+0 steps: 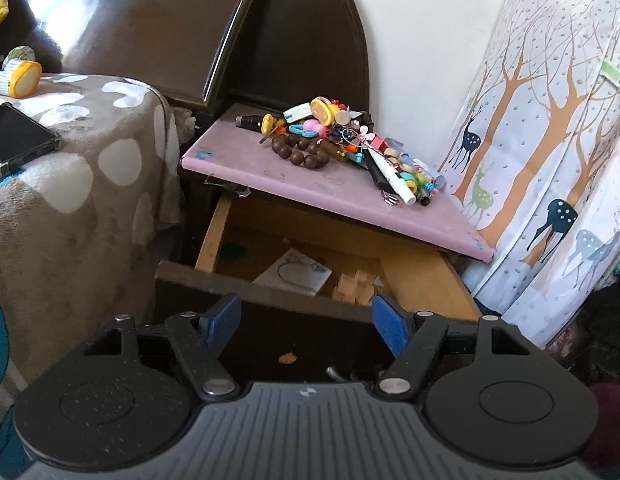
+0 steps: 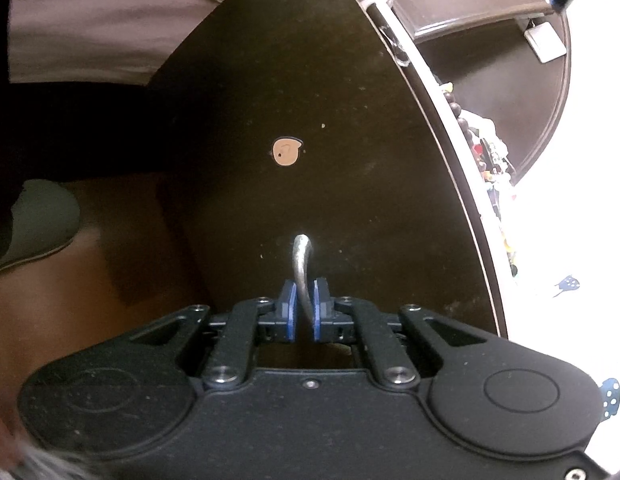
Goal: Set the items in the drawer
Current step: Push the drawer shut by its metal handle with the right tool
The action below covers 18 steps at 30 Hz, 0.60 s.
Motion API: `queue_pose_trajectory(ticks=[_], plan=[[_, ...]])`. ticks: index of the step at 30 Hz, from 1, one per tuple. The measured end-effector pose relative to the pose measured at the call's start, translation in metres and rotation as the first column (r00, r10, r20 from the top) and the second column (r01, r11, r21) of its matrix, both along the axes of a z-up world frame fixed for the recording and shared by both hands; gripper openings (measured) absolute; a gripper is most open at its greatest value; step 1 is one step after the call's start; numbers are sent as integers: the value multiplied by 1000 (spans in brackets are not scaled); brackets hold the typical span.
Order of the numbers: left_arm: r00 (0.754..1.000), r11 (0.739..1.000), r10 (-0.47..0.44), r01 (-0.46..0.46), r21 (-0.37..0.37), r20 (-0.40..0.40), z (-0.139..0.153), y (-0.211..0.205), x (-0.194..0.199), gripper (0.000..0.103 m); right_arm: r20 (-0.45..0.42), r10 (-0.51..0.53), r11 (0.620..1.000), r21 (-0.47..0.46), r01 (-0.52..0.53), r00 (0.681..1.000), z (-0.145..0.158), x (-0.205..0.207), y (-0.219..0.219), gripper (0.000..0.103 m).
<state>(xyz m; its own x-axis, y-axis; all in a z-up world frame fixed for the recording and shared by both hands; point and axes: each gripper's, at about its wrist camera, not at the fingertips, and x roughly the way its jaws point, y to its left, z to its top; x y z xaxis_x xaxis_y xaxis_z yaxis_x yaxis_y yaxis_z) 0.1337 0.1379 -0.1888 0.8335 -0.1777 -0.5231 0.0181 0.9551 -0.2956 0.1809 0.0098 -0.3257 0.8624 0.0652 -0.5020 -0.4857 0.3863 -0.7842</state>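
**Drawer out, my right gripper on its handle**

At the far left a bed under a spotted blanket point(image 1: 69, 184) carries a dark tablet point(image 1: 17, 138) by its near edge and a yellow-lidded jar point(image 1: 23, 78) further back. My left gripper point(image 1: 305, 322) hovers with its blue pads spread wide and nothing between them, just in front of the open drawer point(image 1: 213, 236). Inside the drawer lie a plastic packet point(image 1: 293, 274) and pale wooden blocks point(image 1: 356, 286), toward its front edge. Above it, the nightstand's pink top point(image 1: 310, 192) carries a heap of small items point(image 1: 350, 148) along its back and right edges, brown wooden beads point(image 1: 301, 152) on the heap's left side. On the dark drawer front point(image 2: 310, 80), my right gripper point(image 2: 305, 306) has its pads pressed together on the metal handle point(image 2: 301, 264). A deer-print curtain point(image 1: 550, 140) hangs at the right
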Motion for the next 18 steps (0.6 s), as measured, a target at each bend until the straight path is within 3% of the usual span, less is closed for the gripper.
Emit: queue_pose_trajectory(ticks=[5,18], plan=[[1000,999,1,-1,43,-4,-1,-3,5,72,16,-7,1000,-2,7,1000,0,22,2,0],[999,998,32,-31,49,-25,-6,4,17,72,14,-15,1000,-26,16,1000,-5,74,7,0]])
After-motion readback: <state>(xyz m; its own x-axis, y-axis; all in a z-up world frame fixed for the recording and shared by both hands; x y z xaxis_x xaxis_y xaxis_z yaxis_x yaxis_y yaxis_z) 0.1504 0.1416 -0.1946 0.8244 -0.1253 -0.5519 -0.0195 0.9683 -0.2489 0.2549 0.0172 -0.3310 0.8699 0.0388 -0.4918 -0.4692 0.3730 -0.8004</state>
